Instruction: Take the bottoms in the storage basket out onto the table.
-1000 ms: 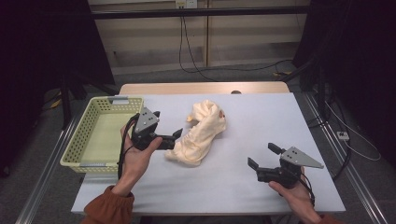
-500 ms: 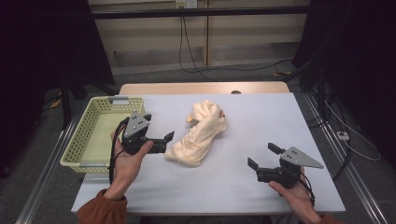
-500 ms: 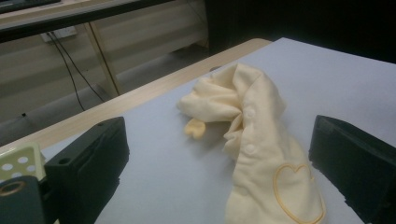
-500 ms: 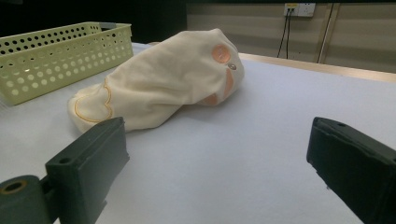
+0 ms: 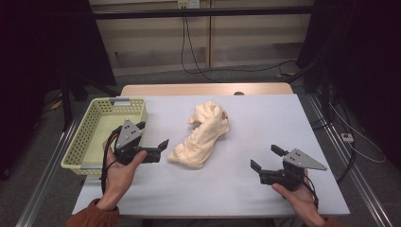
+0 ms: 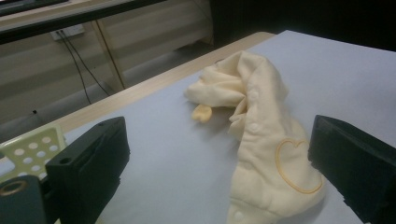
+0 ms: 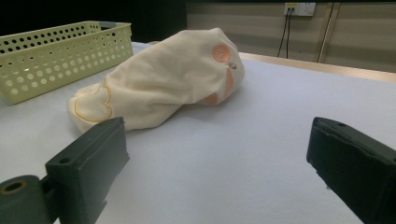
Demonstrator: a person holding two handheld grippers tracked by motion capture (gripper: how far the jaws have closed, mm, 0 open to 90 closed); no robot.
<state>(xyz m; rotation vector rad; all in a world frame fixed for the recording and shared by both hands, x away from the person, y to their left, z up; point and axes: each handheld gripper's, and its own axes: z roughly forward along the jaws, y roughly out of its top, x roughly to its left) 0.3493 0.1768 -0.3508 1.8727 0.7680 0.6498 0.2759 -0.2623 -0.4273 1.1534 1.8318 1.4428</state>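
Note:
A crumpled cream garment (image 5: 203, 135) with an orange heart outline and orange patches lies at the middle of the table. My left gripper (image 5: 152, 135) sits just left of it, jaws open and empty, a small gap from the cloth's near end. In the left gripper view the garment (image 6: 261, 140) lies ahead between the wide-open jaws of the left gripper (image 6: 222, 140). My right gripper (image 5: 265, 157) rests open near the front right, well apart from the cloth. The right gripper view shows the garment (image 7: 159, 79) ahead and to the left of the right gripper (image 7: 217, 140).
A pale green perforated basket (image 5: 127, 102) stands at the table's left edge, right behind my left hand; it is also seen as the basket (image 7: 60, 51) beyond the cloth. The light grey table (image 5: 274, 118) has free room on its right half.
My left gripper has drawn back from the garment's near end, toward the left and the person. The right gripper and the garment have stayed put.

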